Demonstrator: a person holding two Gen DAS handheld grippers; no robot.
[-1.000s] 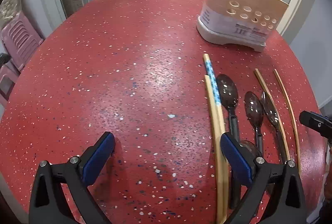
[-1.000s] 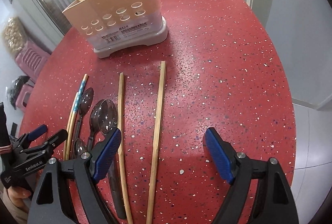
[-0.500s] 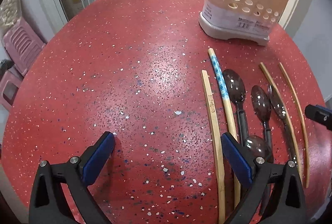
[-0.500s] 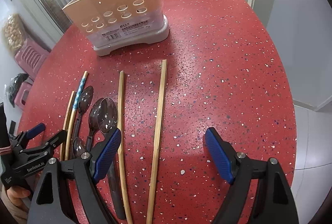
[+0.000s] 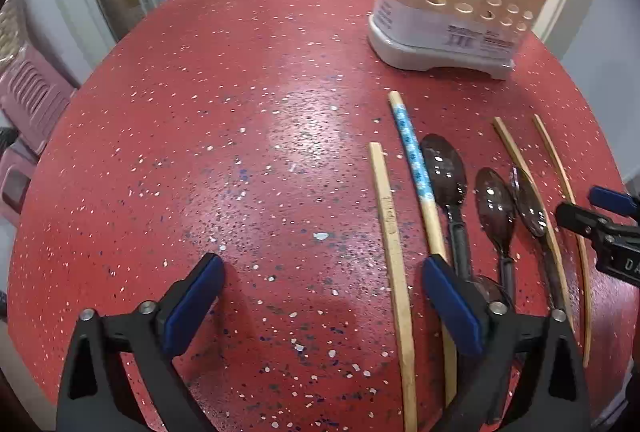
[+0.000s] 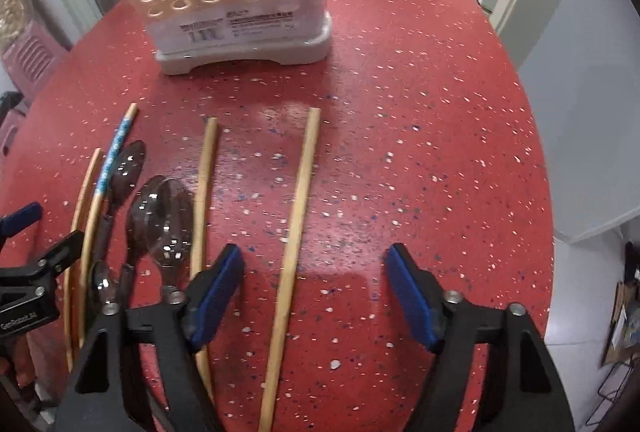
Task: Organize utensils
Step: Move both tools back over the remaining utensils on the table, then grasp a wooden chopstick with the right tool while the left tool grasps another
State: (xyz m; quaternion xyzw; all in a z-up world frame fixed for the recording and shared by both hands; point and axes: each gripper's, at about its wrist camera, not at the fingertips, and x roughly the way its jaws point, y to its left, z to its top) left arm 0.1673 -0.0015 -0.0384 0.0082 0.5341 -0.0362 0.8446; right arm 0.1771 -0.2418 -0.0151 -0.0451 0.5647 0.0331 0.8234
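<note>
On the red speckled table lie several wooden chopsticks and three dark spoons (image 5: 444,168). My right gripper (image 6: 314,288) points down over the rightmost chopstick (image 6: 298,216). Its jaws are closing with that stick between them, and the pads do not touch it. A second chopstick (image 6: 202,200) lies just left of its left finger. My left gripper (image 5: 320,296) is open, with a plain chopstick (image 5: 394,244) just inside its right finger. A blue-patterned chopstick (image 5: 416,160) lies beside that. The beige utensil holder (image 6: 240,4) stands at the back, with a chopstick in it.
The right gripper (image 5: 588,208) shows at the right edge of the left wrist view, over the two right chopsticks. The left gripper (image 6: 44,232) shows at the left edge of the right wrist view. Pink stools (image 5: 28,100) stand beyond the table's left rim.
The right gripper has moved forward and slightly down toward the holder, and its jaws have narrowed around the rightmost chopstick. The left gripper has barely moved.
</note>
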